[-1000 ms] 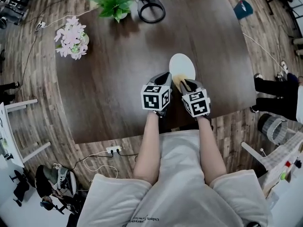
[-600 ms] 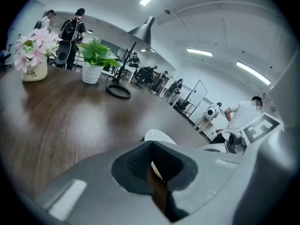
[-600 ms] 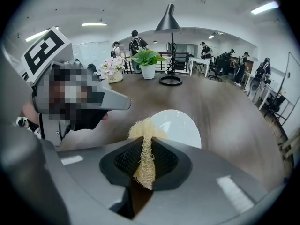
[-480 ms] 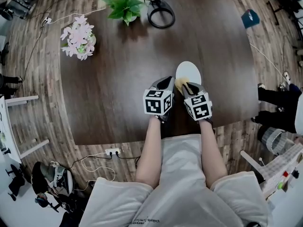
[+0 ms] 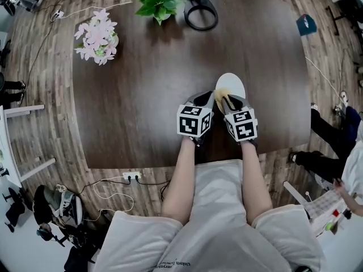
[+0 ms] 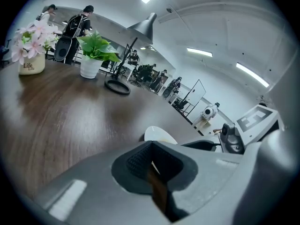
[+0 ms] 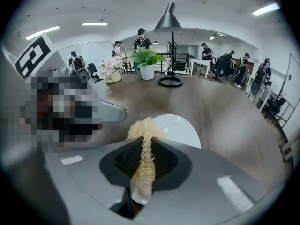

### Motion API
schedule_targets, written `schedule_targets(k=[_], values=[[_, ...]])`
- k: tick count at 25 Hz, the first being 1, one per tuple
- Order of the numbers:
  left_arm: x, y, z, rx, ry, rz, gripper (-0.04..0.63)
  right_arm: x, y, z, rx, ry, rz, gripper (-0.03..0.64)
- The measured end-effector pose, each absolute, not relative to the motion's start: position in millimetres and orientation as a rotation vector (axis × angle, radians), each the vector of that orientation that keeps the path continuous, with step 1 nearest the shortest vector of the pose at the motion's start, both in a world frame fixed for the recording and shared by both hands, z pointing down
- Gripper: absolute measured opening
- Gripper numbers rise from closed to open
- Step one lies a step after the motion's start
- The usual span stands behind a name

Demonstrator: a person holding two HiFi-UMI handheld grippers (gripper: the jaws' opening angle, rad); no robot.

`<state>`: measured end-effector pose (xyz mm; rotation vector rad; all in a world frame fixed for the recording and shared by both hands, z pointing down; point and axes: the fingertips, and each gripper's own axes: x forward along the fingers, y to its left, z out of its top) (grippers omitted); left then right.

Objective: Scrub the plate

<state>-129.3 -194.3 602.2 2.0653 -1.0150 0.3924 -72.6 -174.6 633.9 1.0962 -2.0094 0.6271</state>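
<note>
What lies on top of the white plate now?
A yellowish fibre scrubber, pinched in the right gripper, sits over the near part of the plate. Whether it touches the plate cannot be seen; the near rim is hidden behind that gripper.

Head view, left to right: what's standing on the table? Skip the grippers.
flowers → plant → lamp base → plate
</note>
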Motion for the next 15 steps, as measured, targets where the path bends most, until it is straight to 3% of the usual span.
schedule_targets(k=[15], values=[[-134.9, -202.8, 610.6, 2.030, -1.000, 0.384, 0.002, -80.5, -201.3, 631.6, 1.098, -2.004, 0.596, 0.071]])
